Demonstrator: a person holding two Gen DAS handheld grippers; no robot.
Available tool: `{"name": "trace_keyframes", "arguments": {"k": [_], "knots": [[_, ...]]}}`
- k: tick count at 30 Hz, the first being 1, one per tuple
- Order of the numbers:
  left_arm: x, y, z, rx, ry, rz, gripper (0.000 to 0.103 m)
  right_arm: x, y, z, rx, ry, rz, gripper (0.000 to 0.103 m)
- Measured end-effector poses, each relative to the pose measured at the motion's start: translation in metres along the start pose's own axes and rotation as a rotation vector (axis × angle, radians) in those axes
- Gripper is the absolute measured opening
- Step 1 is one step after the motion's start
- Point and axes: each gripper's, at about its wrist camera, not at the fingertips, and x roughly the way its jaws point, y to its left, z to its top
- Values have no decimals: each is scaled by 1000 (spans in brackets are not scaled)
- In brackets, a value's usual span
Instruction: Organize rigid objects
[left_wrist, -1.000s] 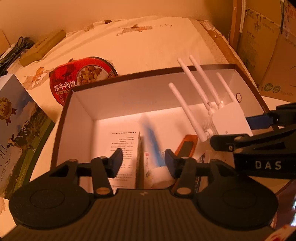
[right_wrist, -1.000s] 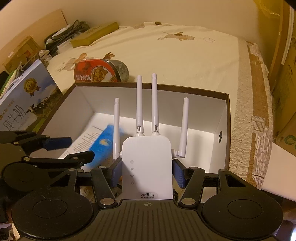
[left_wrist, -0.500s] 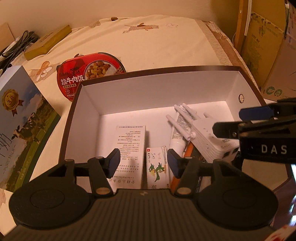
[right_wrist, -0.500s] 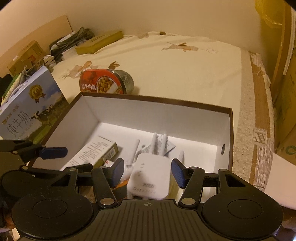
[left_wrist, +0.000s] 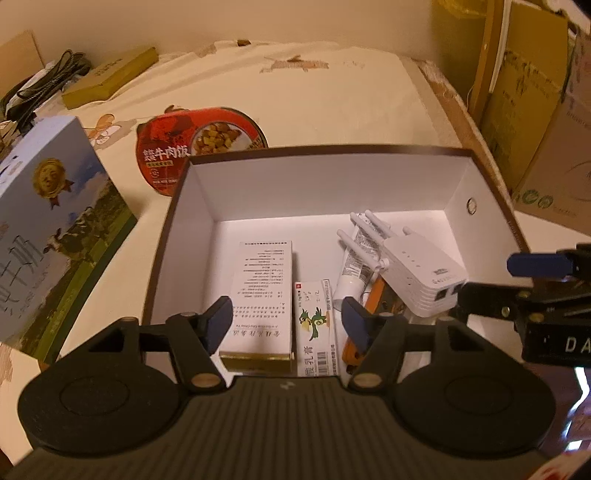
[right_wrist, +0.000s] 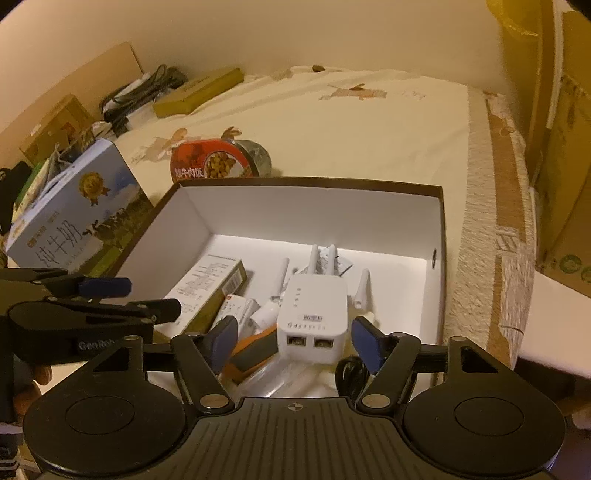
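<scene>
On the cream bed (right_wrist: 369, 122) with cartoon prints sits an open box (left_wrist: 491, 206), dark outside and white inside. Left of it stands a blue milk carton (left_wrist: 48, 221), and behind its far wall a red round food tub (left_wrist: 192, 147) lies on the bedding. Inside the box, a tall white printed carton (left_wrist: 262, 295) lies flat at the left, with a slim white-and-green carton (left_wrist: 314, 325) just beside it. To the right a white WiFi repeater (right_wrist: 314, 317) lies tilted, its four antennas pointing toward the far wall, resting over a white tube (left_wrist: 354, 266) and an orange-and-grey tool (right_wrist: 255, 350). The left gripper (left_wrist: 286, 319) hangs above the near-left part of the box, jaws opening and holding nothing. The right gripper (right_wrist: 293, 343) hangs above the repeater, its jaws opening, standing clear of the repeater's sides with the repeater seen between them.
</scene>
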Motion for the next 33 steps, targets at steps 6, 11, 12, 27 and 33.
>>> {"name": "trace_keyframes", "arguments": {"k": [6,11,12,27,33], "knots": [[-39,6,-15,-40,-34,4,63,-31,11,-17,-6,-32,-40,67],[-74,9,-33,-83,-55,21,68,-56,20,-32,5,-35,-39,68],[-80,10,-37,-93,-61,21,68,-60,22,-34,6,-35,-38,67],[-189,17,-109,-179,-62,104,73,-141,60,-73,72,-24,-4,67],[-222,10,-136,-195,-29,117,73,-171,81,-92,40,-15,28,68]]}}
